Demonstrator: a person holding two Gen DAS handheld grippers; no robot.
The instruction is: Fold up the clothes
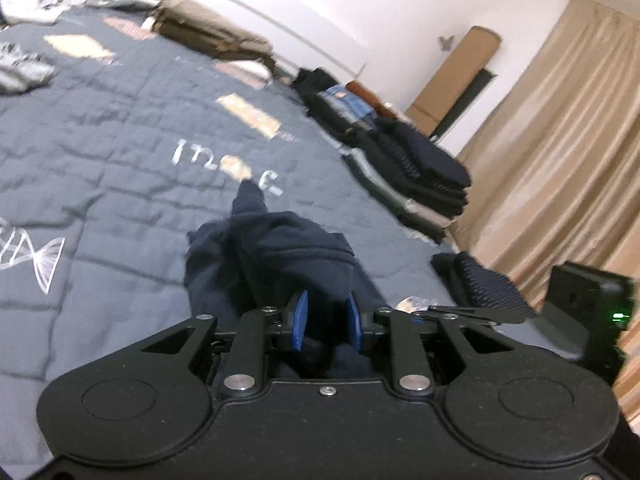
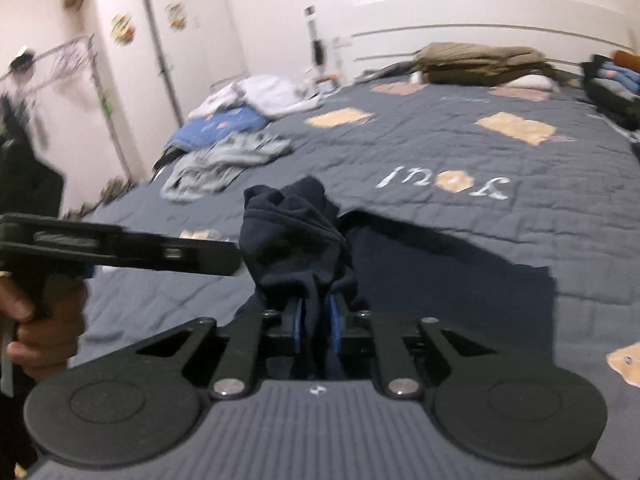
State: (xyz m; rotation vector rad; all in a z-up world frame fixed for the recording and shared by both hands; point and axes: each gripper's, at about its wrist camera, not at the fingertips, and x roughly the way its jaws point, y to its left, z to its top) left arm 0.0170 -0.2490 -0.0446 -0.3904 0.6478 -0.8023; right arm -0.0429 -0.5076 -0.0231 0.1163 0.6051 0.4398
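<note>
A dark navy garment (image 1: 276, 256) lies bunched on the grey quilted bed. My left gripper (image 1: 326, 314) is shut on a thick fold of it, the blue pads (image 1: 301, 316) pressing the cloth from both sides. In the right wrist view the same navy garment (image 2: 296, 236) rises in a crumpled peak, and my right gripper (image 2: 316, 320) is shut on a fold of it between its blue pads (image 2: 335, 326). The rest of the garment spreads flat to the right (image 2: 440, 276). The left gripper's body (image 2: 120, 248) reaches in from the left, held by a hand (image 2: 40, 320).
Stacks of folded dark clothes (image 1: 416, 168) line the bed's right edge by beige curtains (image 1: 560, 152). A loose grey garment (image 2: 224, 164) and a blue and white heap (image 2: 244, 108) lie at the far left. Folded olive clothes (image 2: 476, 62) sit by the headboard.
</note>
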